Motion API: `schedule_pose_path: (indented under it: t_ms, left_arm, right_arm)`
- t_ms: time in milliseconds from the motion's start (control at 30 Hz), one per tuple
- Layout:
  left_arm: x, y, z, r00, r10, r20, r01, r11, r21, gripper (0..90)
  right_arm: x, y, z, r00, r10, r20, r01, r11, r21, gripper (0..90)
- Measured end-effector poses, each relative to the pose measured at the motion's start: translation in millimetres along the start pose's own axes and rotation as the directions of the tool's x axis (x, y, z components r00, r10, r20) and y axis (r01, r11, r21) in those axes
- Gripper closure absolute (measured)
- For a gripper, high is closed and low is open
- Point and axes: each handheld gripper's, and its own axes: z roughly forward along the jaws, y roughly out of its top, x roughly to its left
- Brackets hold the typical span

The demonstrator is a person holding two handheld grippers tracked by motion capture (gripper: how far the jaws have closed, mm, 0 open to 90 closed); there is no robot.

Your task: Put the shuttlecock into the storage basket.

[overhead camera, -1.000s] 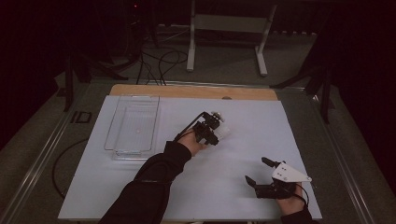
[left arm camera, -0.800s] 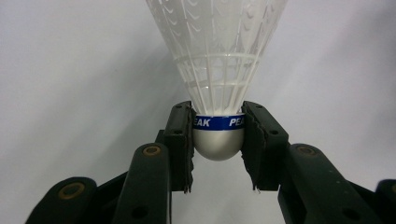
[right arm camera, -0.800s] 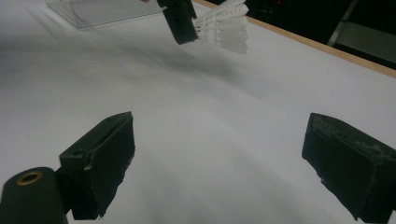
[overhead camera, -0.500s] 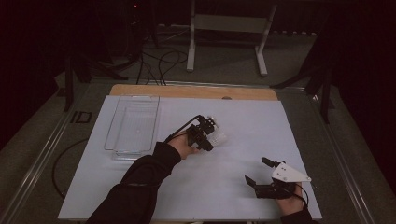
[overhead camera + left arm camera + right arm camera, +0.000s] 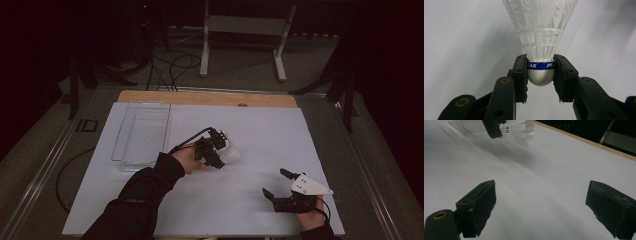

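**Shuttlecock held by its cork, clear tray close at hand**

The left gripper (image 5: 541, 75) is clamped on a white shuttlecock (image 5: 540, 32), its two black jaws pressing either side of the rounded silver cork just at the blue printed band. In the high view the left gripper (image 5: 214, 150) sits near the middle of the white table (image 5: 260, 130), just right of the clear plastic tray (image 5: 141, 132), with the shuttlecock (image 5: 229, 154) at its tip. The right gripper (image 5: 286, 189) rests near the table's near right corner, jaws wide apart and holding nothing.

The main risk, as a judgement, lies in the grip itself: the cork is smooth and domed, and the pads catch it only along a narrow strip, so a quick swing or a slight loosening could let it squirt out. Squeezing higher up would crush the thin skirt instead. A careless sweep could also catch the tray's rim.

The shuttlecock's long axis runs straight out from the left gripper, cork toward the hand and the flared skirt pointing away, toward the right and slightly near in the high view.
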Motion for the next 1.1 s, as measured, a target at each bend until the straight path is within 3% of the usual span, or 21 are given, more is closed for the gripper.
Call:
schedule_pose_path:
  t_ms: [567, 800, 1100]
  left_arm:
    - [-10.7, -20.2, -19.8, 0.9978, 0.065, -0.011, -0.064, 0.9964, 0.055, 66.0]
    - [-8.3, -28.4, -29.2, 0.9977, 0.066, -0.014, -0.066, 0.9967, 0.049, 66.0]
    - [-10.6, -39.4, -38.5, 0.9952, 0.098, 0.002, -0.098, 0.9933, 0.061, 66.0]
  right_arm:
    - [0.8, 0.5, 0.1, 1.0000, -0.009, -0.003, 0.009, 1.000, 0.002, 9.3]
    - [0.3, 0.6, -1.0, 1.0000, -0.009, 0.000, 0.009, 1.000, -0.001, 9.3]
    - [0.5, 1.0, -1.3, 1.0000, -0.008, 0.000, 0.008, 1.000, -0.001, 9.3]
